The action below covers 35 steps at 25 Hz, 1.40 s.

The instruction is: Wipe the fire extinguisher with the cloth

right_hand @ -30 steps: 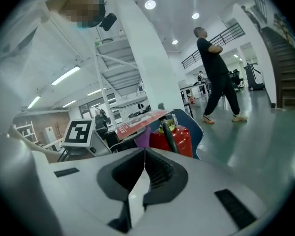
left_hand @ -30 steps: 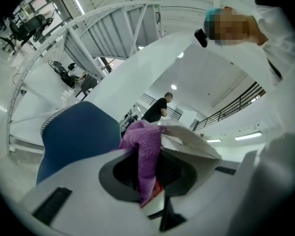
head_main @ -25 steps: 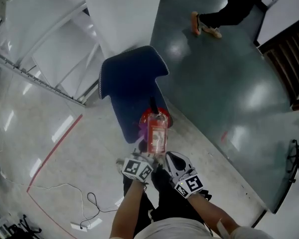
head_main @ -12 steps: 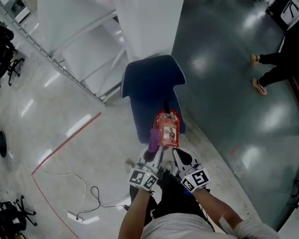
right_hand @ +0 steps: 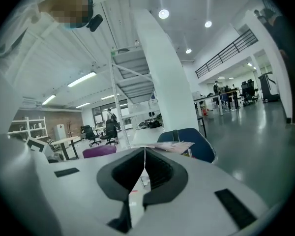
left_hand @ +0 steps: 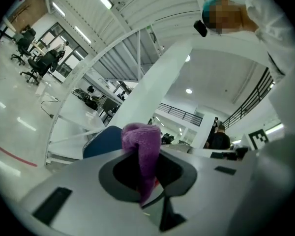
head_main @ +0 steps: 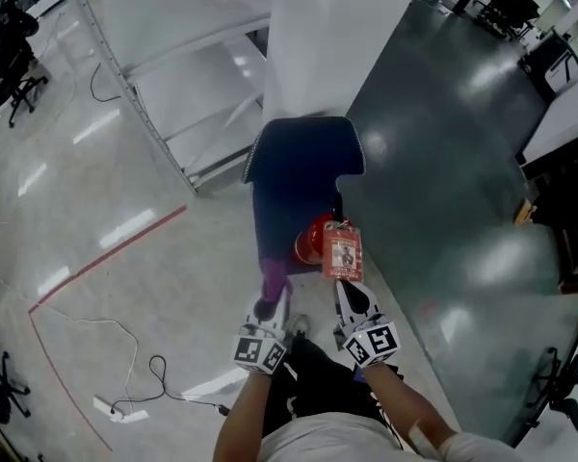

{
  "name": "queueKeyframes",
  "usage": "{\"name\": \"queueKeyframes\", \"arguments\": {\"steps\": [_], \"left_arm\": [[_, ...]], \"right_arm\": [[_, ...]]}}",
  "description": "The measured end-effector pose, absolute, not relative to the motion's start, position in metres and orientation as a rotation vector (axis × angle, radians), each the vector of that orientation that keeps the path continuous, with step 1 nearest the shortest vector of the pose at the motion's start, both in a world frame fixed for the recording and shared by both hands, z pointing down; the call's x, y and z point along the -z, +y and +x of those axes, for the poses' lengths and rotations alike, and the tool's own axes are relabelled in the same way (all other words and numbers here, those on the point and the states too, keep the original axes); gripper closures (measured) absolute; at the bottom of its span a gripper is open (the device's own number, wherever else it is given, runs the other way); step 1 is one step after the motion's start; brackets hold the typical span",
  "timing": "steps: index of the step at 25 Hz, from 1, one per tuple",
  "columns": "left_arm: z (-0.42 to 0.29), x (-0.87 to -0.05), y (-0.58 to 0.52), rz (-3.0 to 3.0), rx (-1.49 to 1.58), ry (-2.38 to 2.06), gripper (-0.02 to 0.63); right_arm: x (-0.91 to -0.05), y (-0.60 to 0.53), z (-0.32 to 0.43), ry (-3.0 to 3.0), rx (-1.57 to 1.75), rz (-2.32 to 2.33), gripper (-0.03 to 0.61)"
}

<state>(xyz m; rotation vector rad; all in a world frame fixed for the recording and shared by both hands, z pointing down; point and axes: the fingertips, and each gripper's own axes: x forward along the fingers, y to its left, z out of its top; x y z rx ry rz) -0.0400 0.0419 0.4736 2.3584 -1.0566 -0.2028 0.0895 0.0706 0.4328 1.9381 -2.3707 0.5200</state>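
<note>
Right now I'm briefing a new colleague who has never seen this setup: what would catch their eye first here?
The red fire extinguisher stands just ahead of the person, beside a dark blue chair. Its red-and-white tag is pinched in the right hand-held gripper, while the left hand-held gripper grips a purple cloth beside it.

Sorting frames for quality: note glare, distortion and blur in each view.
Head view: glare patches on the glossy floor, straight shelving bowed. Left gripper view: heavy fisheye, black corners, the clamped cloth soft. Right gripper view: ceiling lamps flare, pillar curves, pinched tag slightly blurred.
</note>
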Motion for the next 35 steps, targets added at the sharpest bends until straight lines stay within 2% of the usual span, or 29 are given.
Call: {"name": "queueKeyframes", "arguments": {"steps": [7, 17, 24, 29, 35], "left_arm": [[-0.032, -0.514, 0.059, 2.289, 0.149, -1.133, 0.552], [-0.006, -0.588, 0.087, 2.093, 0.112, -1.460, 0.552], [0.034, -0.691, 0.077, 2.008, 0.091, -1.438, 0.552], [0.037, -0.766, 0.064, 1.987, 0.099, -1.419, 0.552], [0.045, -0.817, 0.041, 1.929, 0.149, -1.432, 0.552]], "right_arm": [[-0.447, 0.078, 0.077, -2.408, -0.546, 1.788, 0.565], [-0.531, 0.101, 0.091, -2.530, -0.613, 1.377, 0.565], [-0.582, 0.104, 0.096, -2.560, -0.636, 1.277, 0.565], [-0.608, 0.101, 0.097, -2.554, -0.657, 1.304, 0.565], [-0.639, 0.091, 0.100, -2.542, -0.702, 1.339, 0.565]]}}
